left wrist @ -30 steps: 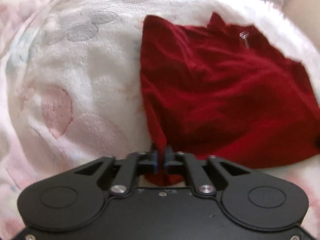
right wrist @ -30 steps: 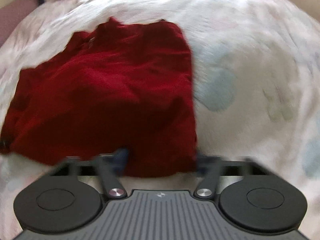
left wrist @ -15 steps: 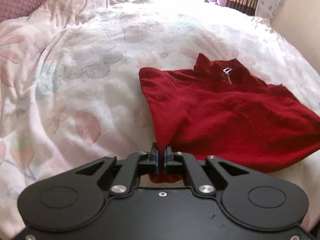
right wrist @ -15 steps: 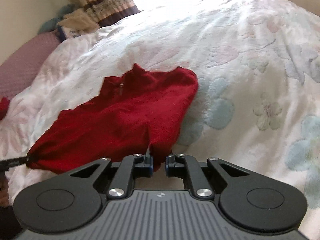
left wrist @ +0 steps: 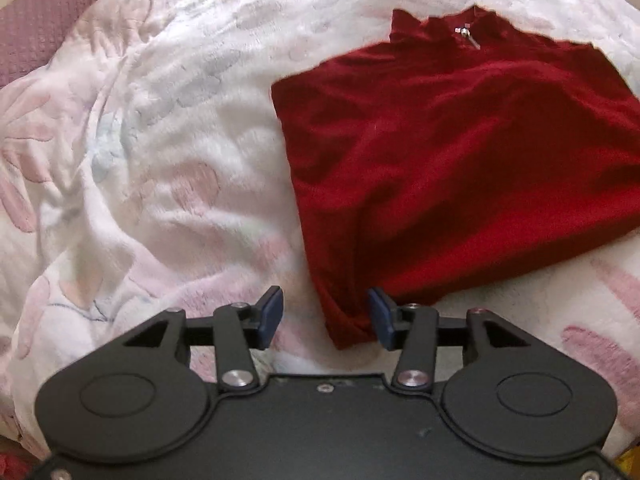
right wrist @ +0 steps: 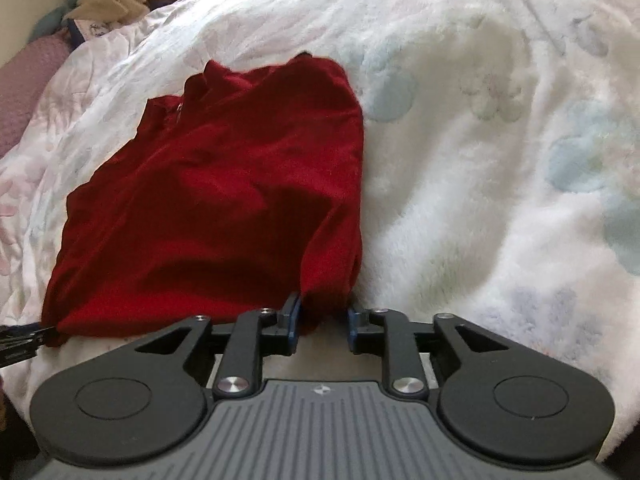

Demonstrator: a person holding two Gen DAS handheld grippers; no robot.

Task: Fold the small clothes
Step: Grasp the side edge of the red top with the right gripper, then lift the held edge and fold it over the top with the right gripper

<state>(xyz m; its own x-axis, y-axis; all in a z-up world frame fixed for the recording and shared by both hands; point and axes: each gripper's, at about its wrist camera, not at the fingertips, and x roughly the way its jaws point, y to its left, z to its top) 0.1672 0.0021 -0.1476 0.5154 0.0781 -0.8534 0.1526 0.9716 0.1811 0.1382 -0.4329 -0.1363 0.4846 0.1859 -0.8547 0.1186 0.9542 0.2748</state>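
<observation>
Both my tools, left tool (left wrist: 324, 316) and right tool (right wrist: 320, 320), have just been opening, jaws apart, each letting go a near corner of the red top (left wrist: 460, 160) so it rests flat on the bed (left wrist: 160, 160).

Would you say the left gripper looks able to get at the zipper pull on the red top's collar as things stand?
Probably yes. The left gripper is open, its jaws having just opened off the red top. The zipper pull lies uncovered at the far edge, with only flat garment between.
</observation>
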